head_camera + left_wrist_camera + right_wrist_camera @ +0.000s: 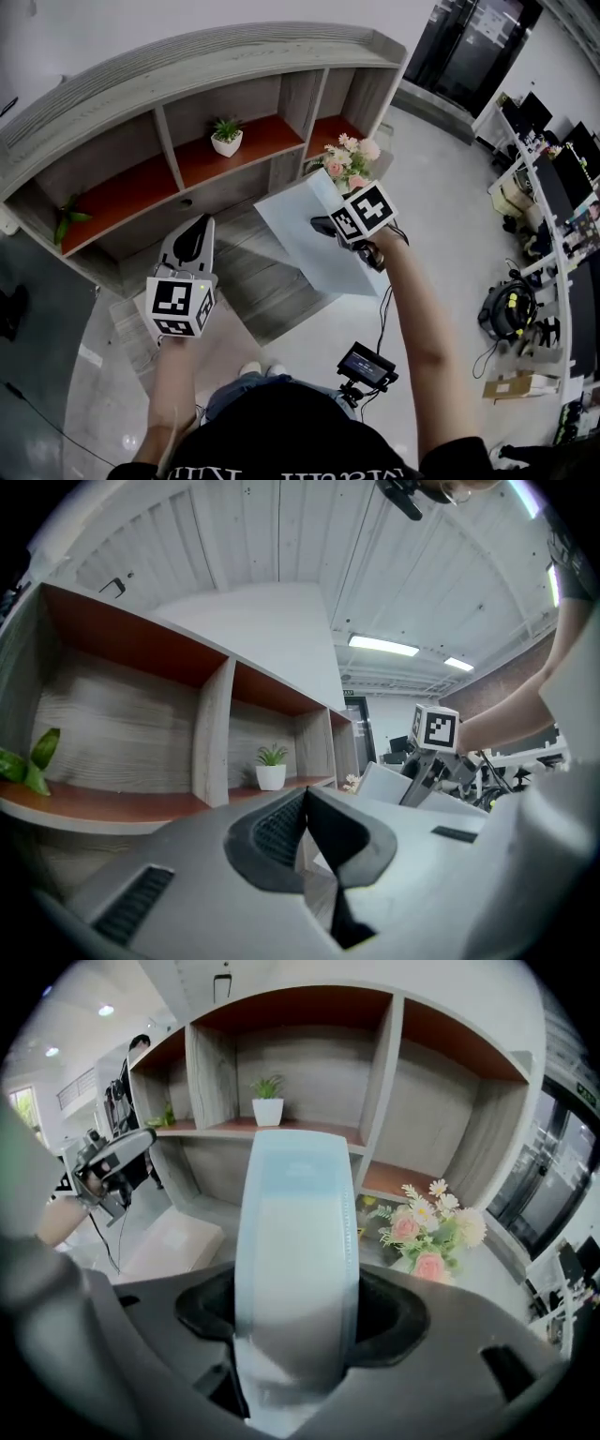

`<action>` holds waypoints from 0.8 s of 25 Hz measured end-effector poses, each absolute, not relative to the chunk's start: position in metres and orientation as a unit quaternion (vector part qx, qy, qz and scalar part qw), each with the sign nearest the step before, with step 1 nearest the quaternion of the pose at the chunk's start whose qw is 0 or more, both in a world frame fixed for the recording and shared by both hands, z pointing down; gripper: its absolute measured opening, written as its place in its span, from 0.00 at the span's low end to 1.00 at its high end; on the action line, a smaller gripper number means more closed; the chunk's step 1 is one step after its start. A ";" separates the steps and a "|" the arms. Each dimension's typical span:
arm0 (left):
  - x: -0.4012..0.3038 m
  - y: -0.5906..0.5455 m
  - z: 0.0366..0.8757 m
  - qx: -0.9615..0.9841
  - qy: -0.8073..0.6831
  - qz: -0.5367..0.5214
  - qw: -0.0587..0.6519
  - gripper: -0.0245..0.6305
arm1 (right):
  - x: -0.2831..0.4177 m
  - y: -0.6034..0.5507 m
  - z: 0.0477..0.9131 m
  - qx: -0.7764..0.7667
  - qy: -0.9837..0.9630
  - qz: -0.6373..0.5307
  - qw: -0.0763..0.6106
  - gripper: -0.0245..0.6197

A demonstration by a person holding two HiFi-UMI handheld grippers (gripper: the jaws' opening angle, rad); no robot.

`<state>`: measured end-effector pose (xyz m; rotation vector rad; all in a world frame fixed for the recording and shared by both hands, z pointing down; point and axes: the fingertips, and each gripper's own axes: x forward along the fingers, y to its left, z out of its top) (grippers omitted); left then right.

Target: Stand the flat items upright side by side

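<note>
Flat item, gripped by the right claw, points to the shelf at twelve o'clock. Left claw is closed, empty.

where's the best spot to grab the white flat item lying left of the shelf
Probably take the white item by one thin edge, jaws across its thickness, coming in low and level from the side. It lies flat, so its broad face looks too wide to span. The right gripper holds the blue item the same way.
</note>
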<state>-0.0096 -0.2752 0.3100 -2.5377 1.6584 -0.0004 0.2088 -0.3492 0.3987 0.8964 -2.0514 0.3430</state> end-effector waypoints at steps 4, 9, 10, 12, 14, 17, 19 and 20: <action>-0.009 -0.275 0.309 -0.836 0.546 0.001 0.056 0.06 | 0.213 -0.352 0.393 0.391 -0.831 0.133 0.373 0.52; -0.003 -0.270 0.309 -0.838 0.543 -0.002 0.059 0.06 | 0.212 -0.352 0.383 0.419 -0.843 0.105 0.321 0.52; -0.002 -0.269 0.309 -0.838 0.542 -0.004 0.059 0.06 | 0.212 -0.352 0.382 0.424 -0.846 0.102 0.307 0.52; -0.002 -0.269 0.309 -0.839 0.541 -0.006 0.060 0.06 | 0.210 -0.352 0.381 0.432 -0.852 0.096 0.280 0.52; -0.003 -0.269 0.310 -0.838 0.542 -0.007 0.060 0.06 | 0.208 -0.352 0.381 0.440 -0.857 0.089 0.255 0.52; -0.006 -0.267 0.310 -0.837 0.544 -0.010 0.060 0.06 | 0.206 -0.349 0.383 0.455 -0.859 0.083 0.221 0.52; -0.007 -0.266 0.311 -0.837 0.544 -0.011 0.061 0.06 | 0.206 -0.347 0.384 0.469 -0.857 0.080 0.199 0.52; -0.007 -0.266 0.311 -0.836 0.544 -0.012 0.061 0.06 | 0.207 -0.347 0.384 0.476 -0.856 0.078 0.187 0.52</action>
